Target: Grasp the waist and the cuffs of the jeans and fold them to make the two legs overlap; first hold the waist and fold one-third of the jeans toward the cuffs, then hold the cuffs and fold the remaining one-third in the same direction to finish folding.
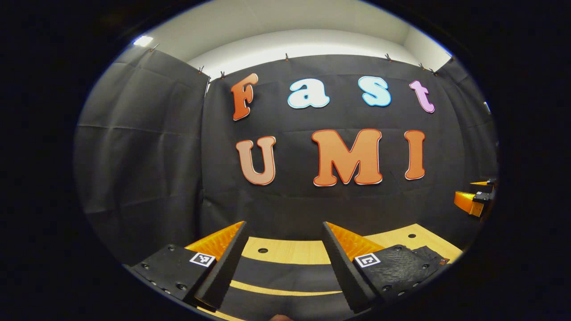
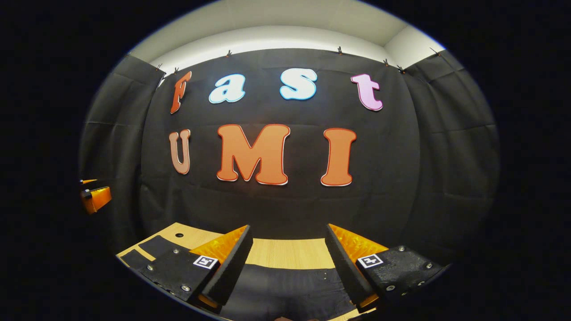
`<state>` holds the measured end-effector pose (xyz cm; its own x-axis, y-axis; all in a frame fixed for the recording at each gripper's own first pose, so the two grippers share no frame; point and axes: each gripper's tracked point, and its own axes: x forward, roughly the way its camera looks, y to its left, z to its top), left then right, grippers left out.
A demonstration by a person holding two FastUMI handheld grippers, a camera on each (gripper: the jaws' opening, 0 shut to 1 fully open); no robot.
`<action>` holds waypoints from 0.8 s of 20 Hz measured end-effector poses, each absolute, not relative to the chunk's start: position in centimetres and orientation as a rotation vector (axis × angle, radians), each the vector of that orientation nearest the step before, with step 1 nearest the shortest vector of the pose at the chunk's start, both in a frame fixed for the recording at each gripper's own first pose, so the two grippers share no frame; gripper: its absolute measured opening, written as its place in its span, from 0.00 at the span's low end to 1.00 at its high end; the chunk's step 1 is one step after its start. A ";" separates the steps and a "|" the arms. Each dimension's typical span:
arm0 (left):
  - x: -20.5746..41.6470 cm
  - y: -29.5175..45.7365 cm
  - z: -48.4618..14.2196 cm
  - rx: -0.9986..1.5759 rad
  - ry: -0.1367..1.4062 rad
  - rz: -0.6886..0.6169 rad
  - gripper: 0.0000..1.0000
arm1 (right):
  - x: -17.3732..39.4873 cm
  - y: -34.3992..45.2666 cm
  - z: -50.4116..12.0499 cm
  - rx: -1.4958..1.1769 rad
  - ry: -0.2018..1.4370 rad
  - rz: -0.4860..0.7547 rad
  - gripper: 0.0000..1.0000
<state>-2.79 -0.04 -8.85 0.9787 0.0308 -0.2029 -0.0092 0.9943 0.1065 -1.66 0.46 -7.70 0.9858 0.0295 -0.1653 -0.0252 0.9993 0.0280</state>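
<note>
The 2 tools, left gripper [image 1: 285, 263] and right gripper [image 2: 287, 263], hang spread wide above the dark jeans [image 2: 285, 285] on the wooden table [image 2: 290, 252], probably ready to grab them.

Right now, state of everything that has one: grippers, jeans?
left gripper: open, nothing between the fingers, above the jeans.
right gripper: open, holding nothing, above the jeans.
jeans: dark, lying flat on the table, not yet grasped.

R tool [image 2: 285, 263] open above dark jeans [image 2: 285, 285] on wooden table [image 2: 285, 253]; other tool [image 2: 94, 198] far left.
</note>
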 end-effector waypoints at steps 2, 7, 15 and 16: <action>-3.0 1.7 -11.0 0.088 0.280 0.057 0.97 | -1.9 -0.3 -9.7 0.056 0.228 0.017 0.98; -3.3 7.3 -16.6 0.032 0.459 0.165 0.98 | -2.6 -3.9 -15.5 0.135 0.424 -0.054 0.98; -5.8 16.1 -28.1 -0.136 0.828 0.368 0.99 | -6.0 -10.3 -27.5 0.240 0.834 -0.181 0.99; -6.3 16.6 -29.5 -0.155 0.878 0.377 0.99 | -6.6 -11.0 -29.1 0.262 0.885 -0.199 0.98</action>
<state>-6.25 16.57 -29.51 0.5782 0.2582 -0.7740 -0.3840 0.9231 0.0211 -6.61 -11.02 -29.14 0.6179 -0.0632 -0.7837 0.2782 0.9498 0.1428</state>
